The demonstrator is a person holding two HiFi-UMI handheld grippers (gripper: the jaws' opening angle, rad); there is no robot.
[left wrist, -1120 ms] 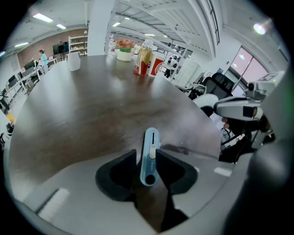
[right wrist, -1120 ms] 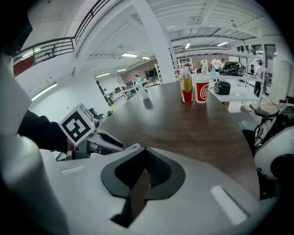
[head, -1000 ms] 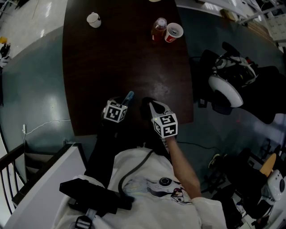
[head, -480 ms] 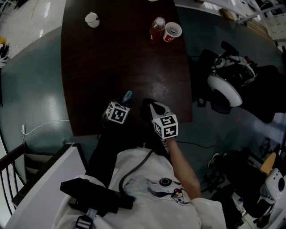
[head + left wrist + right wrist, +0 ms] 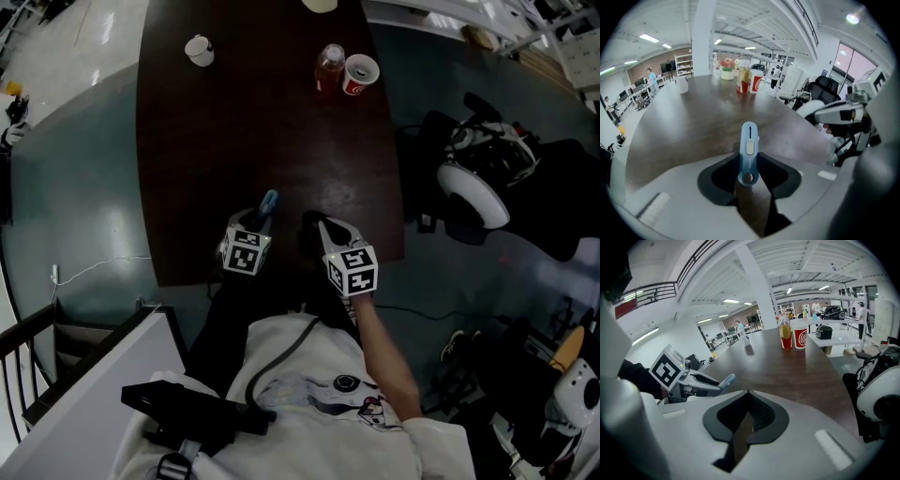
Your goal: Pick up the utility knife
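Landmark: dark brown table point(image 5: 234, 131), seen from above in the head view.

- Far left corner of the table: white cup point(image 5: 198, 50), upright, well apart from everything else.
- Near edge of the table, left of centre: left gripper point(image 5: 262, 221). Its own view shows the two jaws closed onto the utility knife point(image 5: 749, 146). They pinch the rounded tail end with the hole. The blue body and pale slider stick out forward over the table top. The head view shows the same knife as a blue tip ahead of the marker cube. Contact between knife and table cannot be read.
- Near edge of the table, just right of the left gripper: right gripper point(image 5: 315, 225). Its view shows the jaws pressed together at their tips, with nothing between them. It is apart from the knife.
- Far right part of the table: bottle point(image 5: 328, 67) with reddish contents, upright. A red cup point(image 5: 361, 73) stands just beside it on the right.
- Off the table's right edge, on the floor: black chair point(image 5: 433, 129) bearing a white rounded object point(image 5: 473, 190).
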